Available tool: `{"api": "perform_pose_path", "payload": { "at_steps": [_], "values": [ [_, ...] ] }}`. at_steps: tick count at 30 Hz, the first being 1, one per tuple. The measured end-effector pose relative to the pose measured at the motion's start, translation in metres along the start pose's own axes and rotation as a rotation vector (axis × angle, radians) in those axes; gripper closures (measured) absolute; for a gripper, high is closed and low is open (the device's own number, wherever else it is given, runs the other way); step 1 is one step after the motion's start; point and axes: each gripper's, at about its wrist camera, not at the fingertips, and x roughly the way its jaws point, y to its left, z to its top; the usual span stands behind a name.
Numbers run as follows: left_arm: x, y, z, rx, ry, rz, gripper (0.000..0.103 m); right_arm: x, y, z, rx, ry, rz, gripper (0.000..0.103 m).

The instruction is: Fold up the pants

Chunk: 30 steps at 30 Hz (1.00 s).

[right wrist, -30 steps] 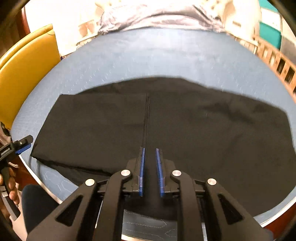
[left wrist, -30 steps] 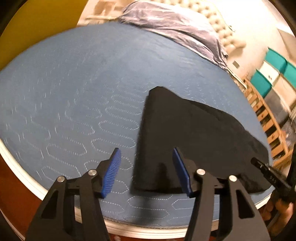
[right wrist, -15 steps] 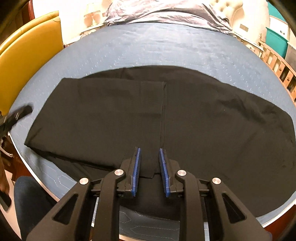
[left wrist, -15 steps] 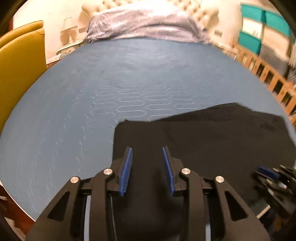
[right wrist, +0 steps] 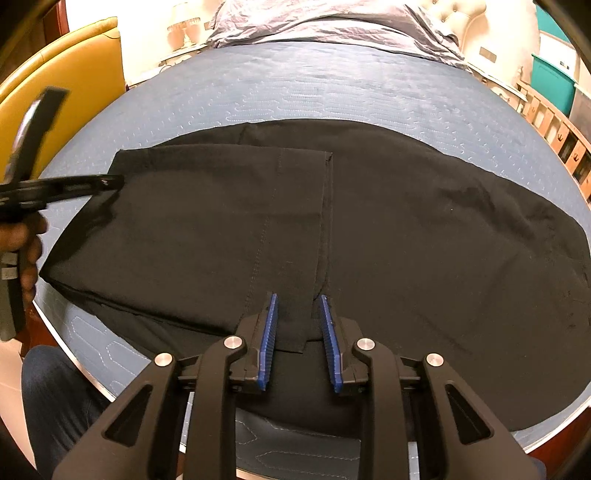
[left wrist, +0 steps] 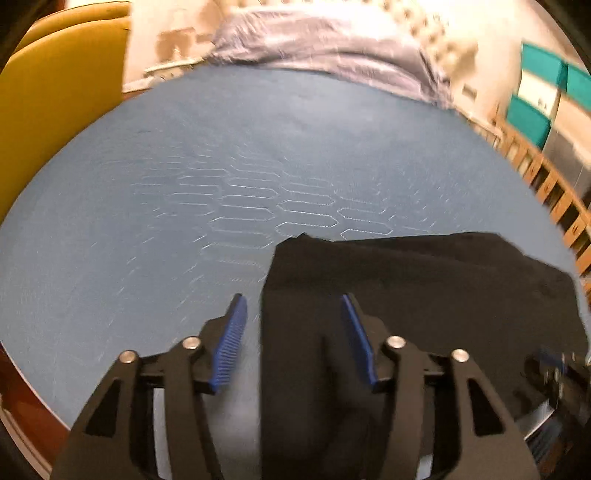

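Your bed [right wrist: 369,96] wears a blue quilted cover stitched in long hexagons. Black pants [right wrist: 406,236] lie flat across its near half, one leg folded over toward the middle. A crumpled grey-lilac duvet [right wrist: 332,22] sits at the far end.

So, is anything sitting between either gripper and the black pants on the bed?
Nothing visible. The left gripper is open straight over the folded end of the pants, the right gripper open at the near hem; only blue mattress surrounds them.
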Motion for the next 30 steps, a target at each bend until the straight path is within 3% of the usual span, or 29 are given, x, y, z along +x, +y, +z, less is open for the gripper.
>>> {"api": "perform_pose_path", "payload": {
  "at_steps": [2, 3, 5, 8, 10, 11, 14, 15, 16, 17, 19, 20, 22, 24, 27, 28, 30],
  "values": [
    [-0.016, 0.02, -0.018, -0.086, -0.009, 0.005, 0.043, -0.014, -0.009, 0.007, 0.042, -0.06, 0.012, 0.076],
    [-0.022, 0.039, -0.032, -0.181, 0.0, -0.043, 0.043, -0.018, -0.009, 0.01, 0.04, -0.079, 0.006, 0.076],
    [-0.02, 0.056, -0.044, -0.275, 0.039, -0.121, 0.044, -0.025, -0.006, 0.022, 0.015, -0.125, 0.035, 0.075],
    [-0.015, 0.07, -0.059, -0.315, 0.084, -0.19, 0.053, -0.019, 0.009, 0.045, -0.038, -0.143, 0.068, 0.068],
    [-0.013, 0.074, -0.065, -0.36, 0.098, -0.291, 0.053, -0.003, 0.021, 0.057, -0.077, -0.123, 0.058, 0.068],
    [-0.011, 0.073, -0.067, -0.359, 0.107, -0.311, 0.053, 0.006, 0.024, 0.062, -0.083, -0.101, 0.05, 0.068],
    [-0.013, 0.054, -0.076, -0.224, 0.099, -0.261, 0.053, 0.022, 0.03, 0.062, -0.093, -0.052, 0.045, 0.065],
    [-0.014, 0.046, -0.08, -0.167, 0.086, -0.228, 0.053, 0.027, 0.033, 0.058, -0.106, -0.04, 0.027, 0.062],
    [-0.016, 0.044, -0.081, -0.144, 0.078, -0.216, 0.053, 0.033, 0.035, 0.053, -0.123, -0.017, 0.008, 0.049],
    [-0.016, 0.04, -0.083, -0.127, 0.071, -0.203, 0.053, 0.041, 0.038, 0.044, -0.143, 0.012, -0.007, 0.044],
    [-0.017, 0.042, -0.083, -0.141, 0.066, -0.208, 0.053, 0.036, 0.04, 0.038, -0.156, -0.022, -0.029, 0.042],
    [-0.016, 0.045, -0.081, -0.154, 0.065, -0.23, 0.053, 0.034, 0.039, 0.04, -0.135, -0.013, -0.024, 0.042],
    [-0.014, 0.051, -0.082, -0.21, 0.069, -0.345, 0.053, 0.027, 0.042, 0.055, -0.103, -0.024, 0.01, 0.043],
    [-0.012, 0.055, -0.086, -0.241, 0.07, -0.379, 0.054, 0.02, 0.057, 0.071, -0.138, -0.047, 0.026, 0.043],
    [-0.01, 0.064, -0.089, -0.298, 0.072, -0.434, 0.06, 0.02, 0.1, 0.102, -0.204, -0.045, 0.152, 0.043],
    [-0.009, 0.066, -0.09, -0.312, 0.081, -0.458, 0.067, 0.023, 0.111, 0.109, -0.222, -0.037, 0.179, 0.043],
    [-0.007, 0.068, -0.092, -0.343, 0.097, -0.503, 0.069, 0.039, 0.142, 0.125, -0.275, -0.012, 0.205, 0.043]
  ]
}}
